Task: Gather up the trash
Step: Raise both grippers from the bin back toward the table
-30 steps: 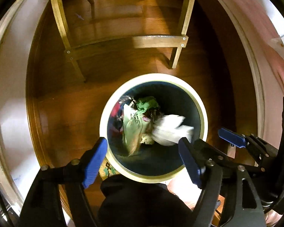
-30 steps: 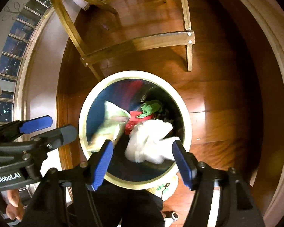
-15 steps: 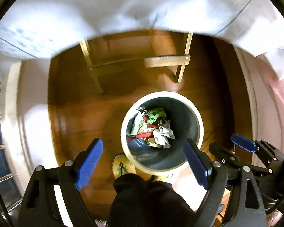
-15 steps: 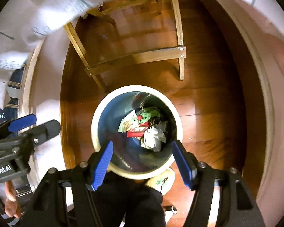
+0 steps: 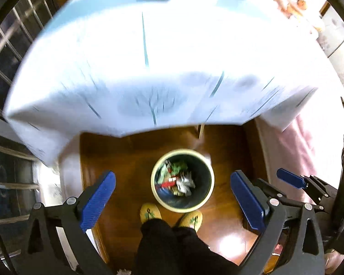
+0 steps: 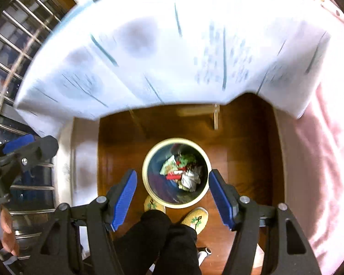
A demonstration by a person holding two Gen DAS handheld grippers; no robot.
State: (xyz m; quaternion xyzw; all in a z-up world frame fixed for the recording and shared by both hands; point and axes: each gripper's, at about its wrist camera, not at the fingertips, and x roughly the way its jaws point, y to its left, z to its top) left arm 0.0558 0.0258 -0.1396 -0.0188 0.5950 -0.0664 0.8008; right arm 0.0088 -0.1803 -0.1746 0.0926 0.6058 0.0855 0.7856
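Far below me on the wooden floor stands a round waste bin (image 5: 158, 197) (image 6: 146, 178) with a cream rim and dark inside. Crumpled trash (image 5: 177, 181) (image 6: 183, 171) lies in it: white paper, green and red scraps. My left gripper (image 5: 173, 200) hangs high above the bin, its jaws opening wide with nothing between the blue pads. My right gripper (image 6: 173, 198) is also high above the bin, open and empty. Each gripper shows at the edge of the other's view.
A table under a white cloth (image 5: 149, 57) (image 6: 172, 45) with blue line patterns fills the upper half. A person's dark trouser legs and yellow slippers (image 5: 150, 213) (image 6: 196, 217) stand just before the bin. A pink fabric (image 6: 321, 160) hangs at right; barred windows (image 6: 9, 52) at left.
Both grippers have risen well above the bin, which now looks small; the tabletop has come into view. The white paper has dropped into the bin. The left jaws stand wider.
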